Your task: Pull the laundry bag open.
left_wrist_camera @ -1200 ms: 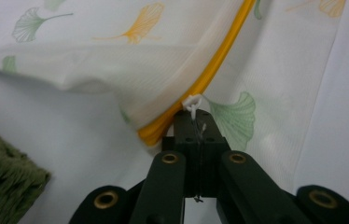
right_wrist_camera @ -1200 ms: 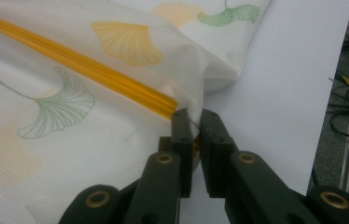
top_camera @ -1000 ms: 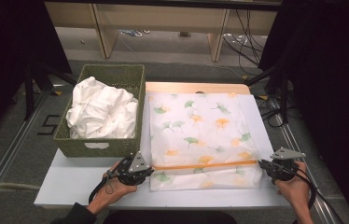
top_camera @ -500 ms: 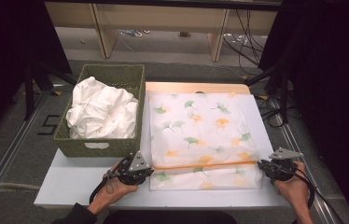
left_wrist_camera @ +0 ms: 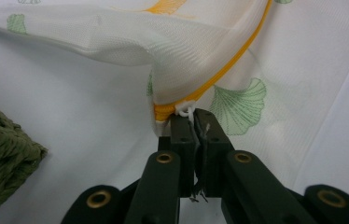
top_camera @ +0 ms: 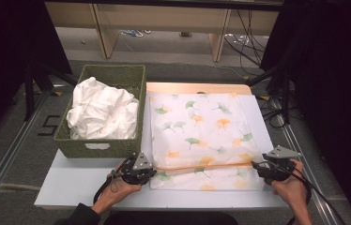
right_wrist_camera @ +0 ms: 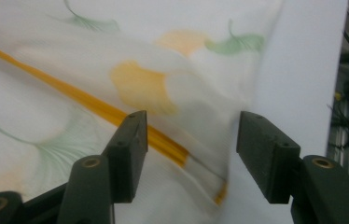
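A white desk (top_camera: pixel 70 187) stands on a grey floor, with a pale wooden strip along its far edge. Beyond it is light wooden furniture with cables on the floor under it, and dark drapes close the room in at left and right.

On the desk there is one green woven basket (top_camera: pixel 103 145) at the far left, holding one heap of crumpled white cloth (top_camera: pixel 101 112). Just right of it, touching its side, lies one flat mesh laundry bag (top_camera: pixel 202 136) printed with green and orange ginkgo leaves. One orange zipper (top_camera: pixel 211 165) runs left to right across the bag's near part.

Two tongs are in hand, one at each near corner of the bag. The left tongs (left_wrist_camera: pixel 193 122) are pinched together on the white zipper pull (left_wrist_camera: pixel 185 108) at the zipper's left end, and the mesh there is lifted slightly off the desk. The right tongs (right_wrist_camera: pixel 190 133) stand at the zipper's right end; their jaws have just been opening and now stand well apart, with the bag's edge and the zipper's end beyond the gap, gripped by neither pad.
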Action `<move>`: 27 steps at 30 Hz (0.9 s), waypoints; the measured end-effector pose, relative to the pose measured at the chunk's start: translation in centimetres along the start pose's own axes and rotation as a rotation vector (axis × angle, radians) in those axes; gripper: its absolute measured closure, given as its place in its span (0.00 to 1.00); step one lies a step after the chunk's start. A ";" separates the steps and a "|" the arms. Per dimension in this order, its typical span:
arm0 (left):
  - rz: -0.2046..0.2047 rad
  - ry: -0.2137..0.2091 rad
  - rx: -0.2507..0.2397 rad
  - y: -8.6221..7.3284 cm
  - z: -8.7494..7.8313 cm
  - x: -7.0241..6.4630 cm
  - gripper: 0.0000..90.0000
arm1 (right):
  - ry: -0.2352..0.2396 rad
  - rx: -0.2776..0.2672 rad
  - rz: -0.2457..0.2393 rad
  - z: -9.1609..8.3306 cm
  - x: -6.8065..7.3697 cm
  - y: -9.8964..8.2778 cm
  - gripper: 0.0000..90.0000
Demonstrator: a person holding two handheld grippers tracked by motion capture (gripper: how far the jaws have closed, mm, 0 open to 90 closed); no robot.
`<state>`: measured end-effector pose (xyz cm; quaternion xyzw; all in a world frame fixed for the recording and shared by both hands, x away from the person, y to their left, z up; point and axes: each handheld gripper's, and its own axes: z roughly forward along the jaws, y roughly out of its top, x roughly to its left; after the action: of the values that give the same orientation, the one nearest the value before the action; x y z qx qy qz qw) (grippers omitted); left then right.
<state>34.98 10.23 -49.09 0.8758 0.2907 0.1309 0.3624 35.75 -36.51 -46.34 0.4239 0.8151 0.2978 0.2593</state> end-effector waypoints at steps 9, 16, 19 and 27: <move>-0.056 -0.005 0.005 -0.1 -0.5 -0.1 0.60 | 0.108 -0.064 -0.146 1.0 4.7 2.7 0.38; -0.089 0.047 0.017 -0.2 -2.3 0.2 0.39 | 0.141 -0.063 -0.217 2.3 7.4 3.8 0.31; -0.085 0.055 0.000 -0.4 -3.1 0.0 0.36 | 0.146 -0.046 -0.254 2.8 8.3 4.2 0.30; -0.085 0.091 -0.001 -1.3 -4.7 0.5 0.34 | 0.148 0.030 -0.298 4.5 10.2 5.0 0.27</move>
<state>32.77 13.93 -46.71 0.8556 0.3438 0.1552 0.3544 36.37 -24.36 -47.64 0.2789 0.8902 0.2744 0.2334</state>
